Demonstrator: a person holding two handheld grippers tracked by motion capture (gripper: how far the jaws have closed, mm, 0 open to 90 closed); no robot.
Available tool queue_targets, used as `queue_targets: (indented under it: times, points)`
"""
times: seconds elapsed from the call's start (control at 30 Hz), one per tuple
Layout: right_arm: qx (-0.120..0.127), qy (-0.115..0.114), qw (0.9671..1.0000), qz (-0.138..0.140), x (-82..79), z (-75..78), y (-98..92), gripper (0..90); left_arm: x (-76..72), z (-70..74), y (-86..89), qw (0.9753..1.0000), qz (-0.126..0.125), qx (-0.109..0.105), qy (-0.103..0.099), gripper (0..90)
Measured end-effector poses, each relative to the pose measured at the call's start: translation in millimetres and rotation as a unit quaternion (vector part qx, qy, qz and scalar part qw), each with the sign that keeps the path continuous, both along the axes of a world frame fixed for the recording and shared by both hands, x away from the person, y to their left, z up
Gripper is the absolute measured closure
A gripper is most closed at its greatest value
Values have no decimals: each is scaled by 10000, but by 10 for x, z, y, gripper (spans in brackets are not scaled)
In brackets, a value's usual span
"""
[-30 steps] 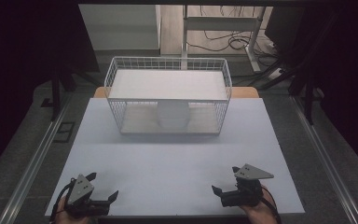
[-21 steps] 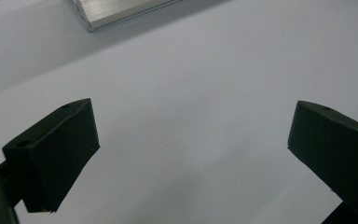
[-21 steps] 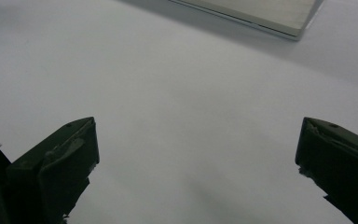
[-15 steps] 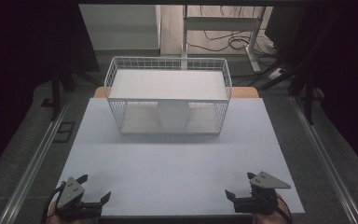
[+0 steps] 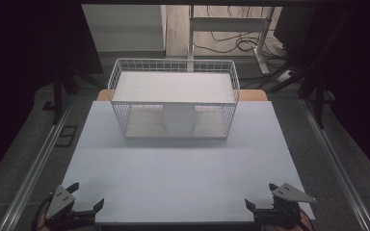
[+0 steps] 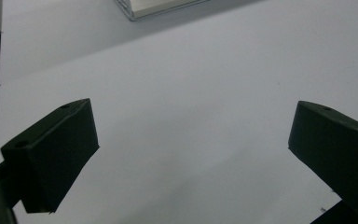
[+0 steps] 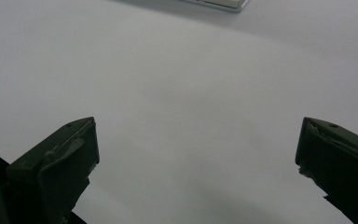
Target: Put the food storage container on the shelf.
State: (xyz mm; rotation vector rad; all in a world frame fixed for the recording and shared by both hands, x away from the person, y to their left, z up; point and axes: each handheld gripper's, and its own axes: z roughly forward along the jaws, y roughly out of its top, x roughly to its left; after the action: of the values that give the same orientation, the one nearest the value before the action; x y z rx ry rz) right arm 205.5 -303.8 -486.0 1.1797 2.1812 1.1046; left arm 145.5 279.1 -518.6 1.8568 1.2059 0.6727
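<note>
On the near edge of the white counter (image 5: 173,178), well in front of the wire basket (image 5: 173,98), we hold both claws low and empty. Our left claw (image 5: 87,198) sits at the near left corner of the counter, far to the left of the basket's front, with its jaws spread wide apart and nothing between them; the left gripper view shows the two black jaws standing at opposite sides with bare white counter (image 6: 191,116) in the gap. Our right claw (image 5: 260,196) sits at the near right corner, far to the right of the basket's front, also with its jaws wide apart and gripping nothing; the right gripper view shows the same bare surface (image 7: 191,107) between them.

The wire basket stands at the far middle of the counter, well apart from both claws. It is white, rectangular and open on top, and a pale flat board (image 5: 173,87) lies across its upper part. Below that board, at the front middle of the basket, a white rounded container (image 5: 178,119) rests on the basket's floor. We see a corner of the basket's base at the top of each gripper view (image 6: 158,7) (image 7: 219,3).
</note>
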Motion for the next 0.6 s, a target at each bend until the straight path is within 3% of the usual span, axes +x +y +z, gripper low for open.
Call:
queue_targets:
  times: [0.23,0.6]
  points:
    - [-62,172,9997,-166,-62,-112,-122,0,-21,-48,69,9999,72,-138,66,2]
    - [-69,306,9992,-261,-48,-131,-138,1,-5,-77,80,9997,126,-148,179,7]
